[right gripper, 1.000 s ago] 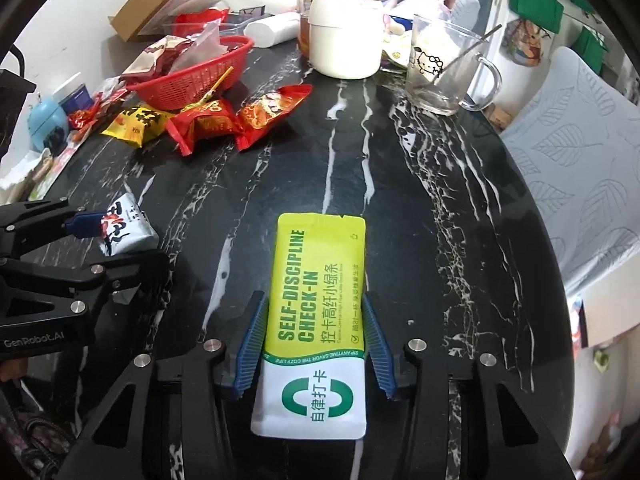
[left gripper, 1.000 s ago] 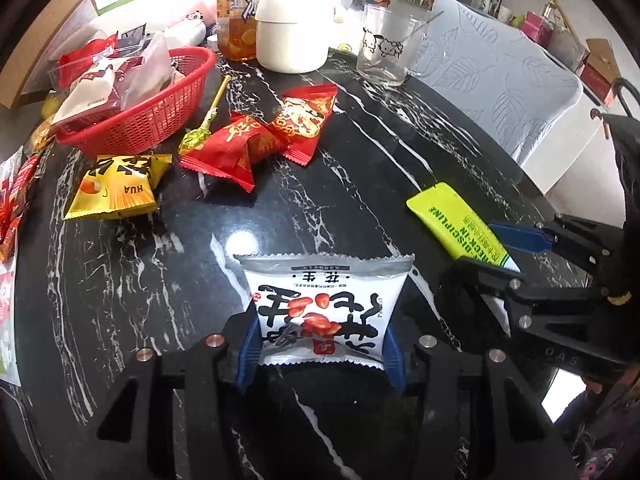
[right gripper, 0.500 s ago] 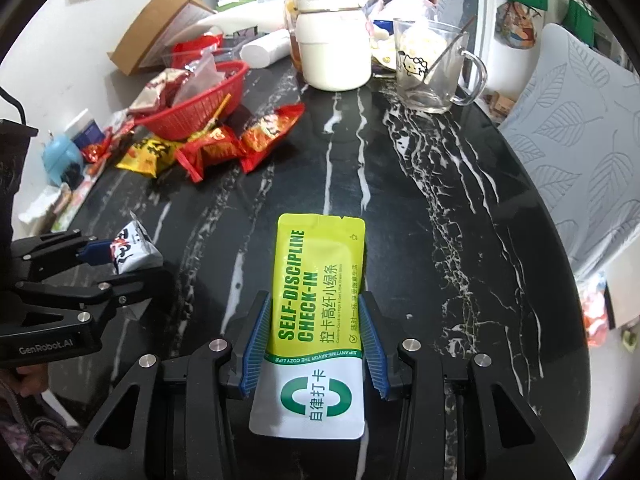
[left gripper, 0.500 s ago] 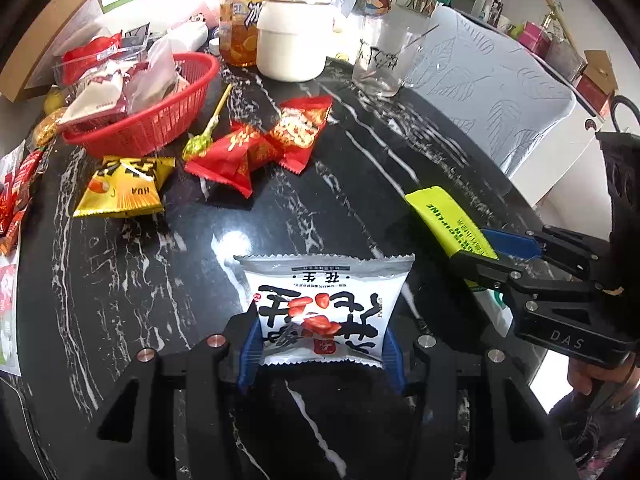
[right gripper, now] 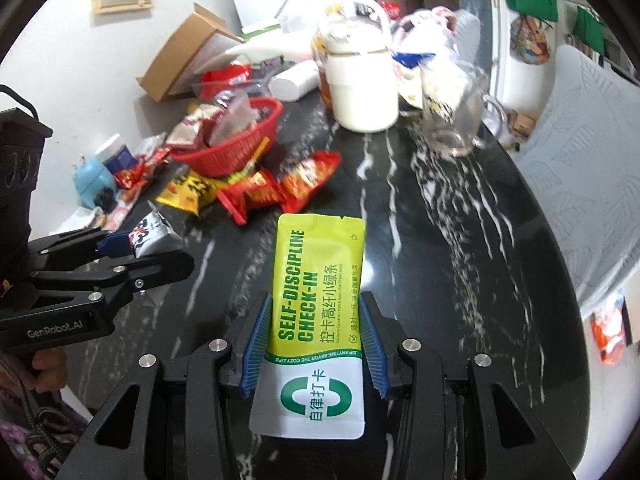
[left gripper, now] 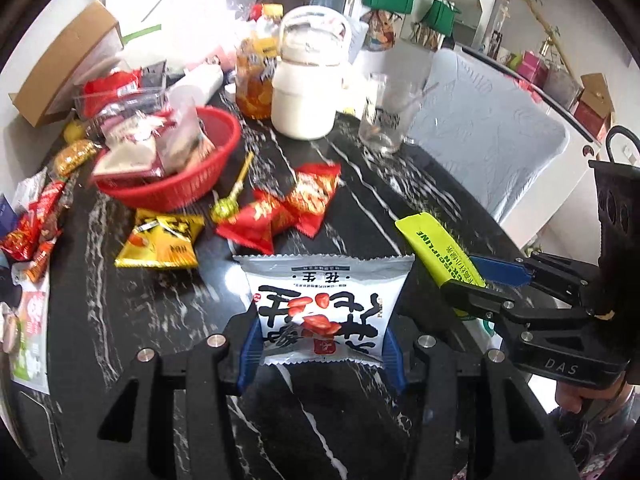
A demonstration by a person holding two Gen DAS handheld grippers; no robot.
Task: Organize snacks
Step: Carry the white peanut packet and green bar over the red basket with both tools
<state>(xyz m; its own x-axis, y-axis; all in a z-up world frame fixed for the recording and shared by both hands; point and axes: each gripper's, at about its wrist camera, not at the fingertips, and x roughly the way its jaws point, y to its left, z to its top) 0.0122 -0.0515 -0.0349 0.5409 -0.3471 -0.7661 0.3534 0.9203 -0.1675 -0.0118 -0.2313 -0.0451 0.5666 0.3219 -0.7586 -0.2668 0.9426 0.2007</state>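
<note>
Where red packets lie, a red basket stands beyond.

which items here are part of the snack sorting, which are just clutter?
Job:
- white peanut packet, in left gripper
- green sachet, in right gripper
- red basket
- yellow packet
- red packets
- lollipop

Clutter:
- white jug
- glass mug
- cardboard box
</note>
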